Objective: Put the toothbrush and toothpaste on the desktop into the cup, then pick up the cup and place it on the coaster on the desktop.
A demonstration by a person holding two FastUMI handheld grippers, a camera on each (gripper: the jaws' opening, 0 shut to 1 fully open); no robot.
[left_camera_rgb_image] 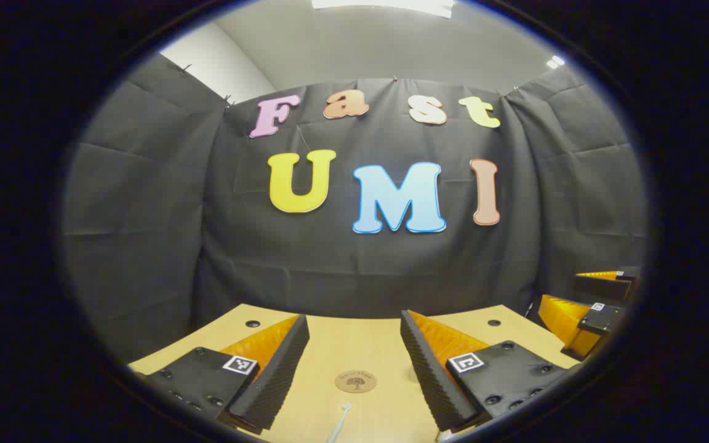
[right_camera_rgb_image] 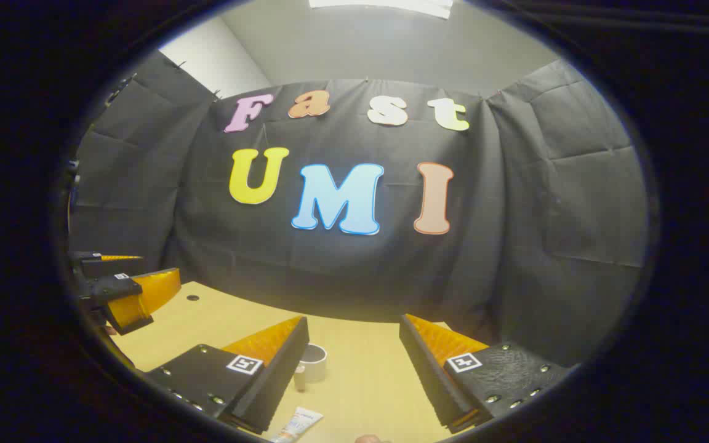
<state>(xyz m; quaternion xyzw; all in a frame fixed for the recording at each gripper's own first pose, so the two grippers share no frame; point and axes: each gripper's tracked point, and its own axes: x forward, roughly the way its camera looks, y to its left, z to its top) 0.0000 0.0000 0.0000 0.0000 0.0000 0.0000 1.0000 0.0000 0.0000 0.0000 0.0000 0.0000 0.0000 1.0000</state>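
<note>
Cup [right_camera_rgb_image: 314,363] stands upright on the desk [right_camera_rgb_image: 360,381], seen in the right gripper view just beside the inner edge of the right tongs' [right_camera_rgb_image: 354,351] near finger, partly hidden behind it. Light rim, open mouth up; what is inside cannot be made out.

Toothpaste [right_camera_rgb_image: 298,426] lies flat on the desk nearer the camera than the cup, at the bottom of the same view, a pale tube partly cut off by the edge. Apart from the cup, not touching it.

Toothbrush [left_camera_rgb_image: 340,423] shows in the left gripper view as a thin pale stick lying on the desk, low in the view between the fingers of the left tongs [left_camera_rgb_image: 354,351], only its far end visible.

Coaster [left_camera_rgb_image: 356,381]: a small round brown disc, flat on the desk, just beyond the toothbrush tip and bare on top. It sits between the two fingers as seen, but the fingers are above it, touching nothing.

Left tongs: fingers wide apart, holding nothing. Right tongs: likewise spread wide, nothing between them.

Each pair also appears at the side of the other's view, off toward the desk edge: the right pair at the right of the left gripper view, the left pair at the left of the right gripper view.

Desk is pale wood with small dark holes near its far edge.
</note>
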